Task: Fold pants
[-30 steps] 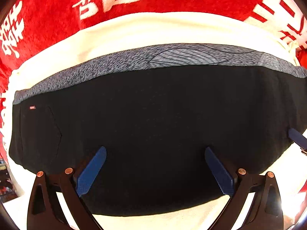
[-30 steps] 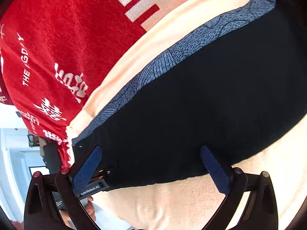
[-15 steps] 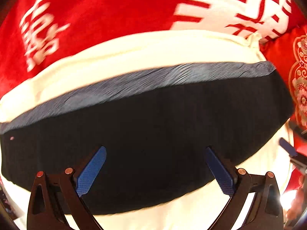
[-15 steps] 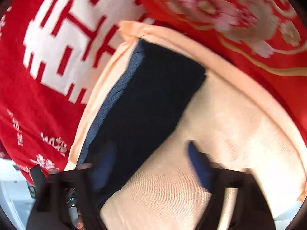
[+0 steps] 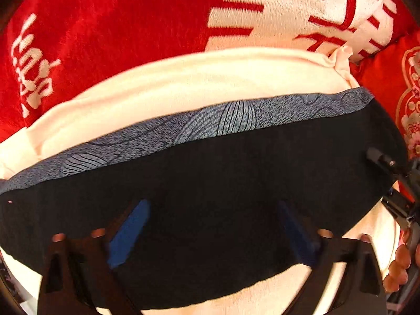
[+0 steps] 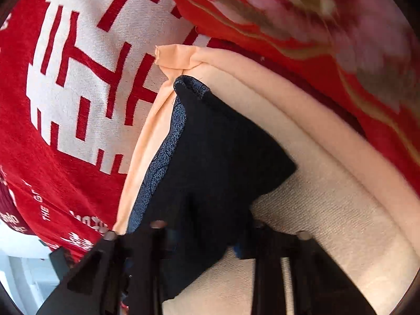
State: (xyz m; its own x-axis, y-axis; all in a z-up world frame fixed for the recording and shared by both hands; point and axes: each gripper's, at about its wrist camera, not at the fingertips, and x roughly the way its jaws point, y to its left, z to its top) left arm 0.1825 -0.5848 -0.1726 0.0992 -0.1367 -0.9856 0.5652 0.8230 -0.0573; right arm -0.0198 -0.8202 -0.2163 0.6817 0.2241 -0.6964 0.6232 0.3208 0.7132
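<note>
Black pants (image 5: 210,183) with a grey-blue patterned waistband (image 5: 236,115) lie folded on a cream cloth (image 5: 170,86). My left gripper (image 5: 212,231) is open, its blue-padded fingers (image 5: 128,233) spread just above the black fabric near its front edge. In the right wrist view the pants (image 6: 223,152) show end-on, with the corner near the waistband (image 6: 162,152) lifted. My right gripper (image 6: 207,239) has narrowed around the end of the pants, black fabric running between its fingers. The right gripper also shows at the right edge of the left wrist view (image 5: 393,173).
A red blanket with white characters (image 5: 105,26) lies beyond the cream cloth. A red embroidered cushion (image 6: 315,26) lies at the right end. The cream cloth (image 6: 328,210) extends to the right of the pants. A hand (image 5: 399,265) shows at the lower right.
My right gripper swung round to the end of the pants and closed from wide open onto the fabric, lifting that corner. My left gripper shifted a little and stayed open.
</note>
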